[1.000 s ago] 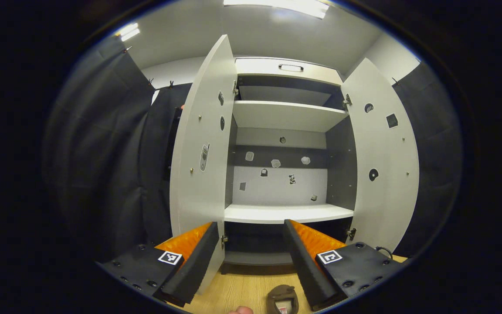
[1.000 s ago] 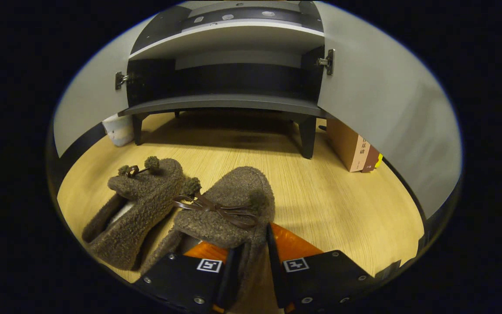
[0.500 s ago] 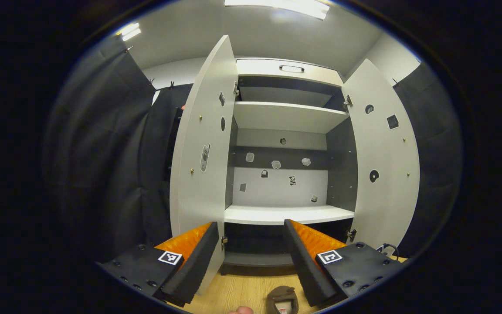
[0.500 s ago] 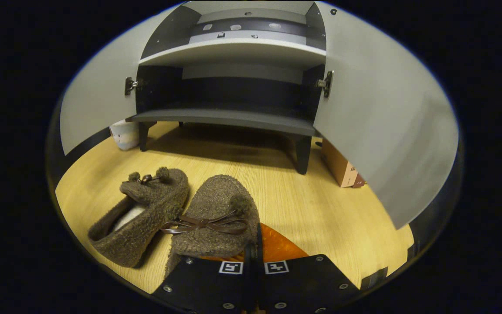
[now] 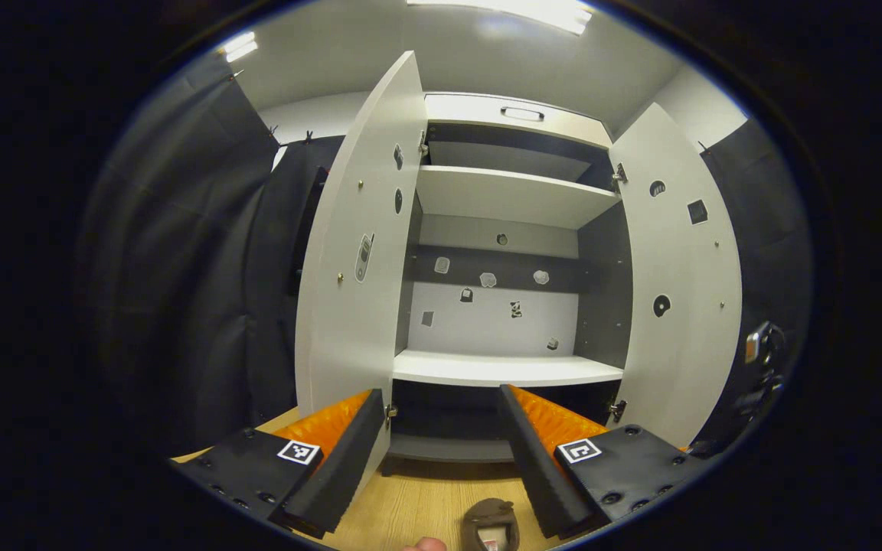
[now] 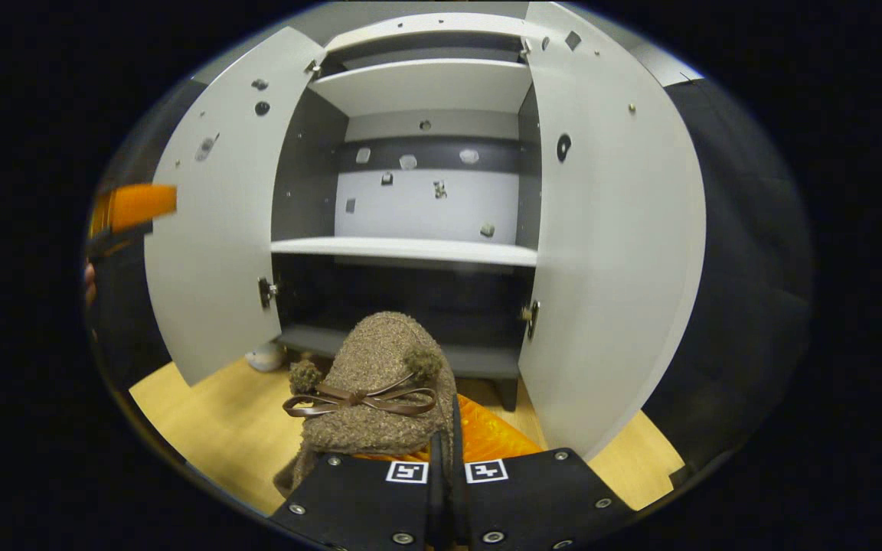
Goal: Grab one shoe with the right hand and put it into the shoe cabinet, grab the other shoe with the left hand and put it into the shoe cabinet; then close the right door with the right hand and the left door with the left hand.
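A: Shoe [image 6: 380, 383], held in the right gripper [image 6: 441, 467]?
B: Brown, rough and woolly like fleece, matt; the bow [image 6: 360, 399] on top looks like smooth, slightly glossy leather or plastic cord.

A: Shoe cabinet [image 5: 506, 199]?
B: Smooth pale board, matt, with darker matt panels inside; the left door [image 5: 353, 252] and right door [image 5: 678, 291] have the same flat finish. The hinges [image 6: 266, 291] are shiny metal.

A: Floor [image 6: 219, 425]?
B: Light wood grain, smooth, low sheen.

A: Wall [image 5: 181, 252] beside the cabinet?
B: Dark cloth, matt, hanging in soft folds.

A: Second shoe [image 5: 491, 524], seen in the left gripper view?
B: Brown and dull; its texture is too small to tell.
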The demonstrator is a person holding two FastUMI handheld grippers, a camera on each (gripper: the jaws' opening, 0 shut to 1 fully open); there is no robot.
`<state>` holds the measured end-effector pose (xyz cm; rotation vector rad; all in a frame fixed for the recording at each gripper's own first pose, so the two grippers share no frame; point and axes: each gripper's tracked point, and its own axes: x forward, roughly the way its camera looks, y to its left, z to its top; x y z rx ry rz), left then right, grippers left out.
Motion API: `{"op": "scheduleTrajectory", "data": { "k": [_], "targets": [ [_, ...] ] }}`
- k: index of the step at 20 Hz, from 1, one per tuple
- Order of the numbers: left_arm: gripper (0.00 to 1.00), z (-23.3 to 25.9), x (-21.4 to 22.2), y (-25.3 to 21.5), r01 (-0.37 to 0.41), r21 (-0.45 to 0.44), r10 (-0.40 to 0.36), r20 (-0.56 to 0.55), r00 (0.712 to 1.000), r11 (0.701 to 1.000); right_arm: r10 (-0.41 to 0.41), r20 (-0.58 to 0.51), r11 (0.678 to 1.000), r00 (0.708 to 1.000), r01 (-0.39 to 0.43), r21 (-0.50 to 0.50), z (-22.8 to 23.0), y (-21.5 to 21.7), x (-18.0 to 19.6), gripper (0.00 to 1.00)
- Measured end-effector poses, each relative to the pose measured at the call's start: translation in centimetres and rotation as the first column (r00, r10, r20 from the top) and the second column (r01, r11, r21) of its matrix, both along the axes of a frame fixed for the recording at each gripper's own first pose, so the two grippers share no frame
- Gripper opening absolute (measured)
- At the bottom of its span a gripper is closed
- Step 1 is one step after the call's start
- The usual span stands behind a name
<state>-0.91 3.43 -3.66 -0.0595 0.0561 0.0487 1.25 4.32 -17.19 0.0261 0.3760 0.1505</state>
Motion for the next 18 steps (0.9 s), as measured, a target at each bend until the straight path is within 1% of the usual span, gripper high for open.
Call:
{"op": "scheduleTrajectory", "data": {
  "k": [2,3,4,5,6,7,9,10,11,13,14,15,17,18],
  "targets": [
    [0.97,0.0,-0.2,-0.1,0.006,-0.006,-0.006,0.002,1.0,1.0,0.004,0.049,1.0,0.999,-0.005,0.013,3.9,-0.2,1.8,0.03],
    [0.94,-0.1,-0.3,-0.2,0.007,-0.007,-0.007,0.005,1.0,1.0,-0.001,0.069,1.0,0.998,-0.001,0.027,5.6,-0.3,2.9,0.04],
    [0.94,-0.2,-0.3,-0.2,0.005,-0.008,-0.005,0.005,1.0,1.0,-0.011,0.089,0.999,0.996,0.007,0.046,8.1,0.0,4.0,0.03],
    [0.97,-0.3,-0.5,-0.2,0.005,-0.009,-0.005,0.003,1.0,1.0,-0.023,0.098,0.998,0.995,0.016,0.064,10.6,-0.2,6.5,0.03],
    [0.97,-0.5,-0.5,-0.3,0.007,-0.008,-0.007,0.0,1.0,1.0,-0.029,0.107,0.997,0.994,0.021,0.075,10.5,0.1,7.5,0.03],
    [0.99,-0.6,-0.5,-0.3,0.006,-0.004,-0.006,-0.004,1.0,1.0,-0.036,0.119,0.996,0.992,0.026,0.08,12.0,0.3,9.6,0.03],
    [0.99,-0.7,-0.8,-0.1,0.001,0.005,-0.001,-0.006,1.0,1.0,-0.038,0.135,0.997,0.99,0.029,0.069,14.3,0.7,13.7,0.03],
    [0.97,-0.7,-0.8,0.0,-0.002,0.006,0.002,-0.006,1.0,1.0,-0.04,0.14,0.998,0.989,0.031,0.062,15.1,0.8,16.1,0.03],
    [0.99,-0.6,-0.9,0.0,-0.004,0.004,0.004,-0.005,1.0,1.0,-0.05,0.129,0.997,0.99,0.042,0.069,15.5,0.9,18.3,0.03],
    [0.99,-0.7,-1.3,0.1,-0.005,-0.005,0.005,-0.004,1.0,1.0,-0.071,0.088,0.993,0.994,0.062,0.103,15.5,0.9,22.9,0.04],
    [0.97,-0.7,-1.3,0.3,-0.01,-0.006,0.01,-0.006,1.0,1.0,-0.081,0.062,0.99,0.995,0.073,0.12,15.2,0.9,25.2,0.04],
    [0.97,-0.9,-1.3,0.5,-0.016,-0.006,0.016,-0.009,1.0,1.0,-0.09,0.026,0.988,0.996,0.086,0.126,14.5,0.8,27.2,0.04],
    [0.97,-1.1,-1.4,0.8,-0.023,-0.008,0.023,-0.017,1.0,1.0,-0.098,-0.055,0.989,0.994,0.104,0.108,12.4,0.5,30.7,0.04],
    [0.99,-1.2,-1.5,1.0,-0.028,-0.007,0.028,-0.017,0.999,1.0,-0.111,-0.092,0.987,0.99,0.121,0.103,11.1,0.4,32.3,0.03]
  ]
}}
